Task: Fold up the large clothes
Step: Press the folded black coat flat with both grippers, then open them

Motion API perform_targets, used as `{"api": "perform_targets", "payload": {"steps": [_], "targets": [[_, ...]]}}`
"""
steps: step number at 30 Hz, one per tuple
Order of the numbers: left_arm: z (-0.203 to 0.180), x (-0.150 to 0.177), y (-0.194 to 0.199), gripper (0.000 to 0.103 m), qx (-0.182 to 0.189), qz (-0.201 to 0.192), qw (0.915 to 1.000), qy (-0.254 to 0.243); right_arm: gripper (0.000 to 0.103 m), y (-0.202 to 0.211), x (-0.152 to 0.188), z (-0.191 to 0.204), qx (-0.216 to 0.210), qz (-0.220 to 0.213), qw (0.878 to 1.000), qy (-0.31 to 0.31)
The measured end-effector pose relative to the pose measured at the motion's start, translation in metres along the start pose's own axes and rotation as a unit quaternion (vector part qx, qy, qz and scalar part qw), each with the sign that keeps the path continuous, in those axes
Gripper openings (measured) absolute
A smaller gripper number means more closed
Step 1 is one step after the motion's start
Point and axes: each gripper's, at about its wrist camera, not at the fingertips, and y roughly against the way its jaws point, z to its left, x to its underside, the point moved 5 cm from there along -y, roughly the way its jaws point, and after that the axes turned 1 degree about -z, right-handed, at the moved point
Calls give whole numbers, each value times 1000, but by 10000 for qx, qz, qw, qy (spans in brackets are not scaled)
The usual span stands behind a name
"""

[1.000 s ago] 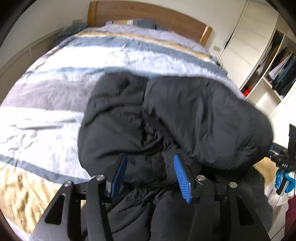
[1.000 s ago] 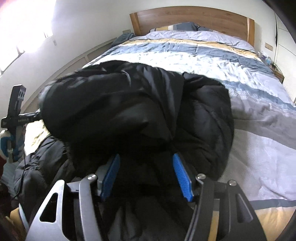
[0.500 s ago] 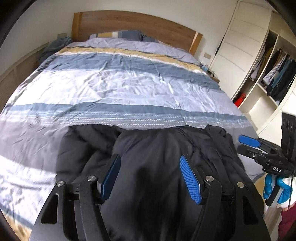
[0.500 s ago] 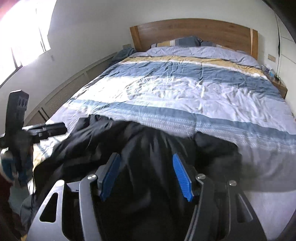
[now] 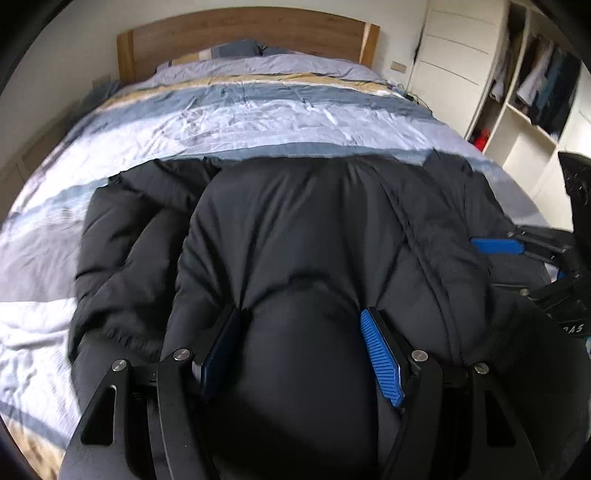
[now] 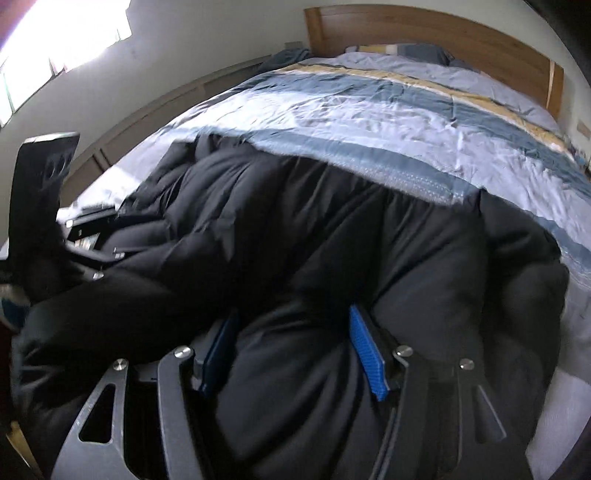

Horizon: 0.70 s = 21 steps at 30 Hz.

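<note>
A big black puffer jacket (image 5: 295, 229) lies spread across the foot half of the bed; it also fills the right wrist view (image 6: 332, 240). My left gripper (image 5: 301, 317) has its jaws wide apart with a bulge of jacket fabric between the blue pads. My right gripper (image 6: 293, 317) stands the same way, jaws apart with puffy fabric bulging between them. The right gripper also shows at the right edge of the left wrist view (image 5: 517, 251), and the left gripper at the left edge of the right wrist view (image 6: 74, 236).
The bed has a striped blue, white and tan duvet (image 5: 258, 110) and a wooden headboard (image 5: 240, 33). An open wardrobe with hanging clothes (image 5: 535, 92) stands on the right. A bright window (image 6: 55, 44) and wall panelling are on the left.
The bunched jacket was lifted, flung forward and now lies spread flatter on the bed. Both grippers dropped lower and press into the jacket's near edge.
</note>
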Motion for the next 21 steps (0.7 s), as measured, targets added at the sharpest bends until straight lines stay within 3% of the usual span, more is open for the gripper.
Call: {"api": "perform_targets", "payload": {"steps": [6, 12, 17, 21], "targets": [[-10, 38, 26, 70, -271, -169, 9992, -249, 60, 35, 36, 27, 273, -166, 9993, 212], [-11, 59, 11, 76, -302, -138, 9994, -132, 60, 30, 73, 25, 443, -181, 9988, 124], [-5, 53, -6, 78, -321, 60, 9995, 30, 61, 5, 71, 11, 592, -78, 9981, -113], [-5, 53, 14, 77, -320, 78, 9992, 218, 60, 9, 65, 15, 761, 45, 9970, -121]]}}
